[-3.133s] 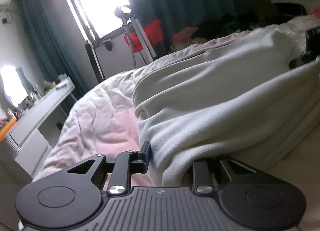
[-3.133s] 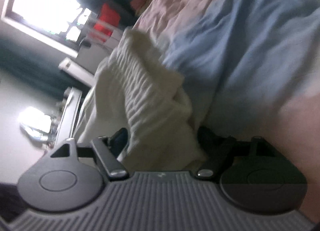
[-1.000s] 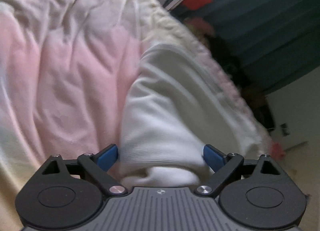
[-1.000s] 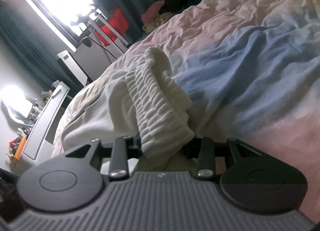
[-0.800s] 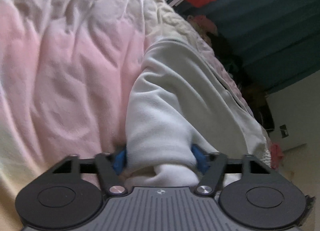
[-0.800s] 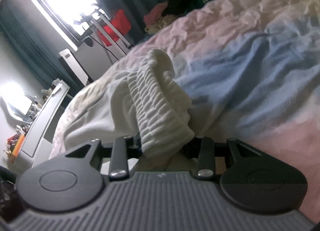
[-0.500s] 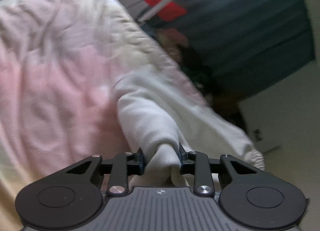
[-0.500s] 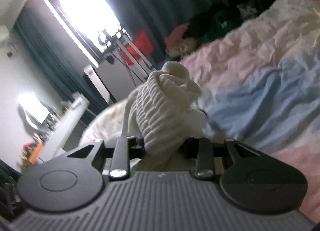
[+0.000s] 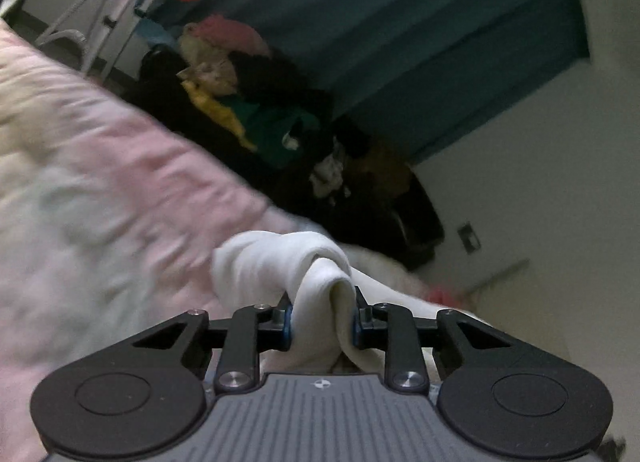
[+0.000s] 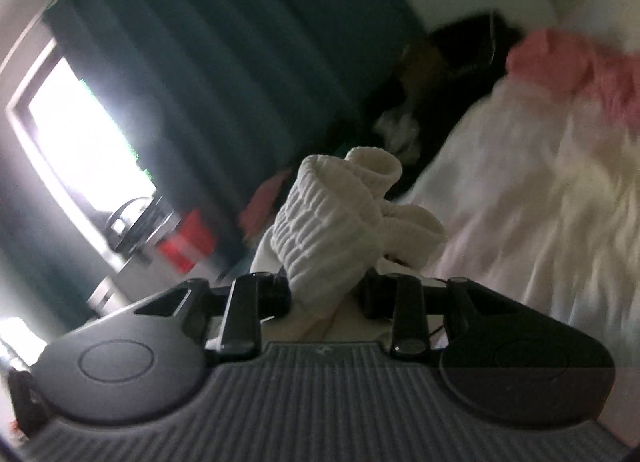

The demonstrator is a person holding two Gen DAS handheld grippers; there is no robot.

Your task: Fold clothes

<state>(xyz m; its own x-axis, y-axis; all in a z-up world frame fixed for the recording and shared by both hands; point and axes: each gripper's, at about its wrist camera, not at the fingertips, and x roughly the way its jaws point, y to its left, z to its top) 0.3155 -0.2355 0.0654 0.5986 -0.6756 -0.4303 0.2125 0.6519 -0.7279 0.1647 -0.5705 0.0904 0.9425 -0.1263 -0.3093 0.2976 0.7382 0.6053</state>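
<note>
A white garment (image 9: 280,266) is bunched and lifted off the pink quilt (image 9: 100,190) in the left wrist view. My left gripper (image 9: 322,320) is shut on a smooth fold of it. In the right wrist view the same white garment (image 10: 340,218) shows its ribbed elastic band, puckered into a wad. My right gripper (image 10: 326,294) is shut on that ribbed end, which stands up above the fingers. The cloth between the two grippers is hidden from both views.
The pink and white quilt (image 10: 540,198) covers the bed. A heap of mixed clothes (image 9: 256,102) lies beyond its far edge, in front of a teal curtain (image 9: 380,22). A bright window (image 10: 84,146), a red item (image 10: 188,242) and a pink cloth (image 10: 560,62) also show.
Both grippers have risen and tilted upward, lifting the white garment off the quilt. The left gripper, open a second ago, has shut on a fold. The right stays shut on the ribbed end.
</note>
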